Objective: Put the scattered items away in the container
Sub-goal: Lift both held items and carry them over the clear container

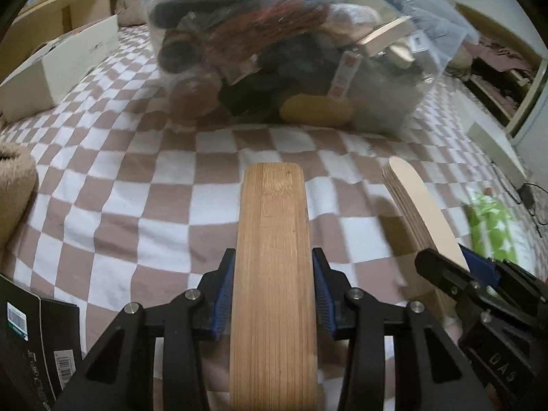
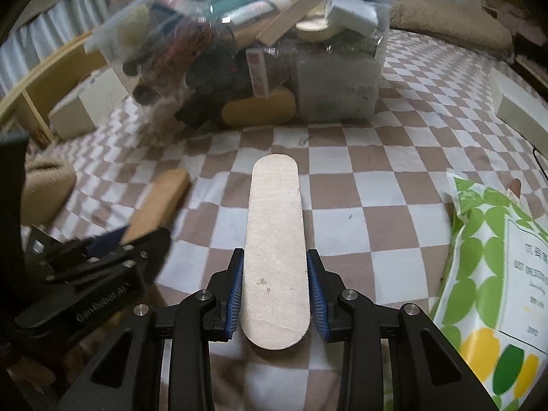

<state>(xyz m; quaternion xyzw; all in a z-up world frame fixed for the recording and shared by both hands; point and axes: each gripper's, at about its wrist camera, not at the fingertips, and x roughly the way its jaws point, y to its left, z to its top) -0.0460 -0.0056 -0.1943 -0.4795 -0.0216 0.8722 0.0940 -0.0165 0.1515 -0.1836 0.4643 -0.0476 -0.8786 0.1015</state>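
Left wrist view first: the left claw (image 1: 274, 294) is clamped on a long tan bamboo slat with rounded corners (image 1: 274, 257), blue pads (image 1: 224, 296) pressing both long edges, the slat poking out toward 12 o'clock over the brown-and-white checkered bed cover (image 1: 120, 205). Over at 3 o'clock you can see the right claw (image 1: 476, 270) carrying its own piece.

Right wrist view shows that one better: the right claw (image 2: 274, 294) is squeezed shut on a pale flat plywood stick with rounded ends (image 2: 275, 250), gripped across its width. The left claw (image 2: 113, 243) sits blurry at 9 o'clock with its bamboo slat.

The clear plastic storage container (image 1: 441, 34), already stuffed with dark fabric, reddish yarn-looking stuff, wood bits and a yellow oval thing, is at 12 o'clock in both views, well apart from either claw. A green-and-white patterned packet (image 2: 479, 257) lies on the bed at 3 o'clock, not yet tidied.

So I'd say we're mid-carry: both pieces are picked up, neither dropped in. Next move probably means lifting each one up over the container's rim, since the pile's high, finding a gap on top, then letting go. Long sticks could snag the rim or slide back out, so tilt them in lengthwise.
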